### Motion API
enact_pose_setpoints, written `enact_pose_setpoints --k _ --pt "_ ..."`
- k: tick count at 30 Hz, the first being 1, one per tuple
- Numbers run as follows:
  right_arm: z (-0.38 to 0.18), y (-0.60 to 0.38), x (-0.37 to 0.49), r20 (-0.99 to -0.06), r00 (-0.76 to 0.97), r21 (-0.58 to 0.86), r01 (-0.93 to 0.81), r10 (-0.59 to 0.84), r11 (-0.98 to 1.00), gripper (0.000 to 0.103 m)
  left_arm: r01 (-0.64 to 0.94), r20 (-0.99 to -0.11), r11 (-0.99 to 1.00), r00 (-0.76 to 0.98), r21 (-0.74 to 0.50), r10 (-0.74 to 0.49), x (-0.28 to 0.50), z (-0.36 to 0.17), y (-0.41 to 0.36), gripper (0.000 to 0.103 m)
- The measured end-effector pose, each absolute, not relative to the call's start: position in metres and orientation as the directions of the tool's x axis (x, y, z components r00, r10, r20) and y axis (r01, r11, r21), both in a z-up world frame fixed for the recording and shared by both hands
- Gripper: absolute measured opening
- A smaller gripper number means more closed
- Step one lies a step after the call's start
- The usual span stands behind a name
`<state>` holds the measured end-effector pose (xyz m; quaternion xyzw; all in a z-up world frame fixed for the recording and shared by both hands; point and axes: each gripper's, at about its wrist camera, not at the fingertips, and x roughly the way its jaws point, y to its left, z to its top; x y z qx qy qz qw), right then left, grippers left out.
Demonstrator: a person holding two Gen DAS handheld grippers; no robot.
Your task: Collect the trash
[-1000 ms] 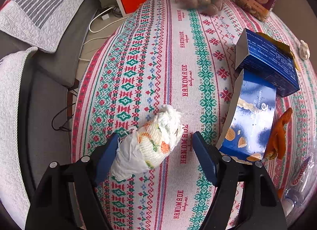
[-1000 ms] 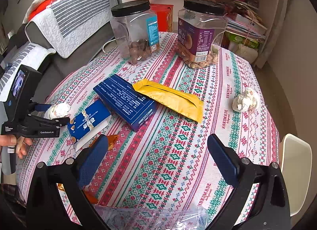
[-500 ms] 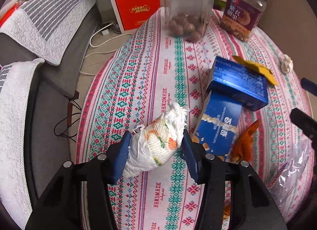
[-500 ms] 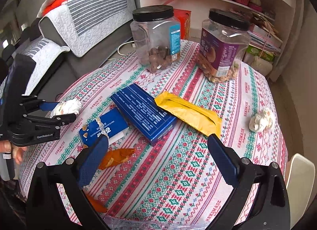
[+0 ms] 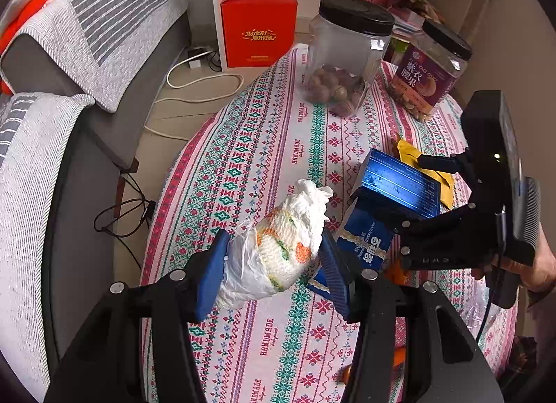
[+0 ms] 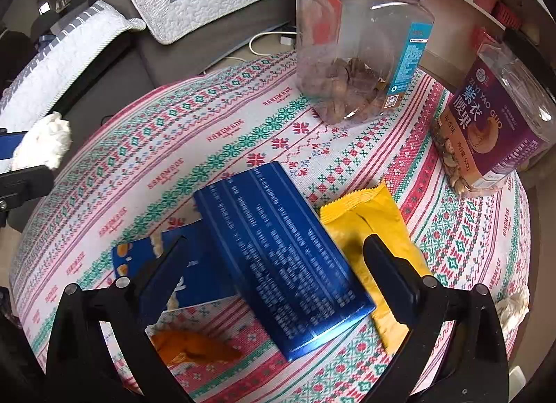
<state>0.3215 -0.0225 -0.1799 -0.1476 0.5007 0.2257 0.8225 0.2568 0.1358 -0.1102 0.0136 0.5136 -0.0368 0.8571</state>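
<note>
My left gripper (image 5: 272, 239) is shut on a crumpled white tissue wad (image 5: 281, 253) with orange and green print, held up off the patterned tablecloth (image 5: 278, 132). The same wad (image 6: 43, 146) shows at the left edge of the right wrist view. My right gripper (image 6: 277, 243) stands open low over a dark blue box (image 6: 271, 215), one finger on each long side, pads apart from it. Half under the box lie a blue snack packet (image 6: 194, 274) and a yellow wrapper (image 6: 368, 222). An orange wrapper (image 6: 194, 347) lies at the near edge.
A clear jar of nuts (image 6: 358, 45) and a purple-labelled jar (image 6: 493, 125) stand at the table's far side. Another white tissue ball (image 6: 510, 302) lies at the right edge. A grey sofa (image 5: 87, 55) and floor cables (image 5: 194, 87) are left of the round table.
My left gripper closed on the tissue wad and lifted it off the cloth. The right gripper swung left and down from the open table to straddle the dark blue box.
</note>
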Motion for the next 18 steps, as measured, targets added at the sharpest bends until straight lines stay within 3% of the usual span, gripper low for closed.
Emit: enact_pose_setpoints --k 2,4,5,18 --pt "-0.187 -0.026 0.329 -0.899 0.381 -0.008 -0.512 0.218 0.859 0.093 0.064 -0.883 0.998 0.467 -0.021 -0.049 0.259 -0.111 0.14 0.052" --pt "-0.189 -0.028 0.332 -0.901 0.359 0.028 -0.511 0.243 0.859 0.073 0.051 -0.879 0.998 0.474 -0.029 -0.05 0.26 -0.11 0.144 0.052" --pt "-0.189 -0.028 0.332 -0.901 0.359 0.03 -0.507 0.243 0.861 0.057 0.046 -0.876 0.998 0.48 -0.036 -0.053 0.261 -0.109 0.146 0.052" --pt "-0.103 -0.043 0.284 -0.72 0.609 0.083 -0.402 0.333 0.912 0.054 -0.034 -0.766 0.999 0.642 -0.011 0.014 0.243 -0.073 0.14 0.052"
